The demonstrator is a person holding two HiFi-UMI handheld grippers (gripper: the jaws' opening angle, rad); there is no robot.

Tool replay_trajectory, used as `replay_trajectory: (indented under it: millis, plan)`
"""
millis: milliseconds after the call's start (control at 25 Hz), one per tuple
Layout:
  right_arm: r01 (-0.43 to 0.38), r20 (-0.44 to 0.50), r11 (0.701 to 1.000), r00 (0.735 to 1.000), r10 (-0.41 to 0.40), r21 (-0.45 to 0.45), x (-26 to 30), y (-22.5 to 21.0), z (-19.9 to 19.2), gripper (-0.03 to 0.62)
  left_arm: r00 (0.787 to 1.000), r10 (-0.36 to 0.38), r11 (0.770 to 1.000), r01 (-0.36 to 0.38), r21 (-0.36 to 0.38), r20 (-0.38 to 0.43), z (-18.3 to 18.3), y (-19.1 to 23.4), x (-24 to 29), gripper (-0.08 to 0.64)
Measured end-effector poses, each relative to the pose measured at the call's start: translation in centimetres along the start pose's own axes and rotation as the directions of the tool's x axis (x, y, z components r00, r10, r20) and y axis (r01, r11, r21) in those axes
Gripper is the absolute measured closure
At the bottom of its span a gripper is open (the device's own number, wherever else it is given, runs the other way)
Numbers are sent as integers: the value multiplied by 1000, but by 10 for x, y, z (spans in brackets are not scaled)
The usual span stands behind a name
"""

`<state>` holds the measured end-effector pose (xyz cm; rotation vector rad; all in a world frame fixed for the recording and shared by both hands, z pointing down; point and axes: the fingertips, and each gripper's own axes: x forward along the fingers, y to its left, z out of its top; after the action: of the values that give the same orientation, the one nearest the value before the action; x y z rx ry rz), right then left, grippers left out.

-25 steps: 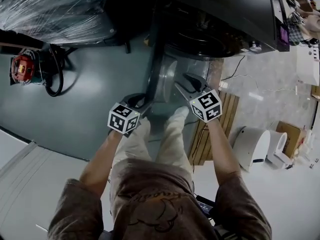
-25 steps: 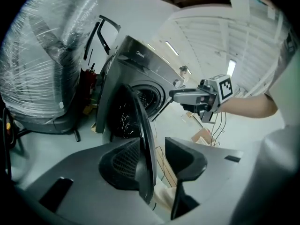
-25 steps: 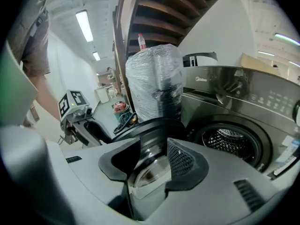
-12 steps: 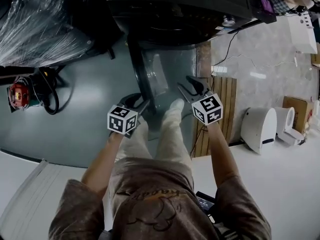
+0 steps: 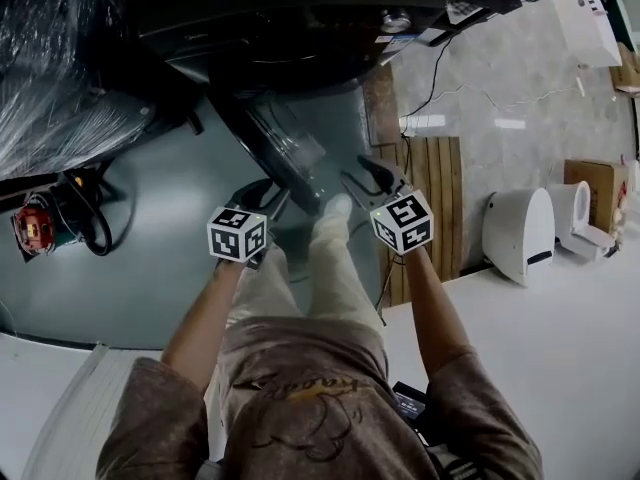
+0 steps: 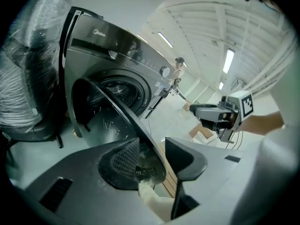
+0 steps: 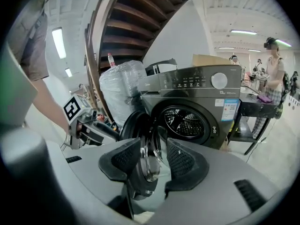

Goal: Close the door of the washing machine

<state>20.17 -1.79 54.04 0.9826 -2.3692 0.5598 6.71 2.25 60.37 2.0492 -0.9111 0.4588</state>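
The dark washing machine stands ahead with its round door swung out towards me, slanting across the floor. My left gripper is at the door's free edge. In the left gripper view the door's rim runs between the open jaws of the left gripper, with a gap on the right pad's side. My right gripper is on the door's other side. In the right gripper view the door's glass bowl sits between the open jaws of the right gripper, in front of the drum opening.
A plastic-wrapped stack stands left of the machine, with a red tool and its coiled hose on the floor below it. A wooden pallet, a white appliance and a cardboard box lie to the right. My legs are just behind the door.
The door has swung from pointing straight out at me to slanting partway towards the machine's front. Both grippers have moved along with its free edge, and the head view has turned.
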Motion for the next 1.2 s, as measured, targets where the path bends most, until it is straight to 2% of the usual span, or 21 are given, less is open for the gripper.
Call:
replay_trajectory:
  millis: [240, 520, 720, 1000, 1200]
  plan:
    - [10, 11, 999, 1000, -10, 47, -22, -28, -14, 422, 1000, 23, 1000, -24, 21, 21, 23, -17, 31, 401]
    - [-15, 21, 997, 1000, 13, 76, -29, -63, -28, 422, 996, 64, 997, -66, 31, 54, 50, -27, 65, 400]
    - [-57, 30, 995, 998, 54, 87, -21, -76, -39, 422, 993, 78, 993, -85, 79, 85, 70, -31, 86, 405]
    - [-68, 23, 989, 998, 66, 133, 5, -80, -56, 431, 991, 72, 990, -85, 113, 115, 95, -34, 108, 405]
    - [12, 35, 978, 999, -19, 208, 24, -93, -63, 475, 989, 88, 988, -101, 115, 119, 110, -24, 114, 499]
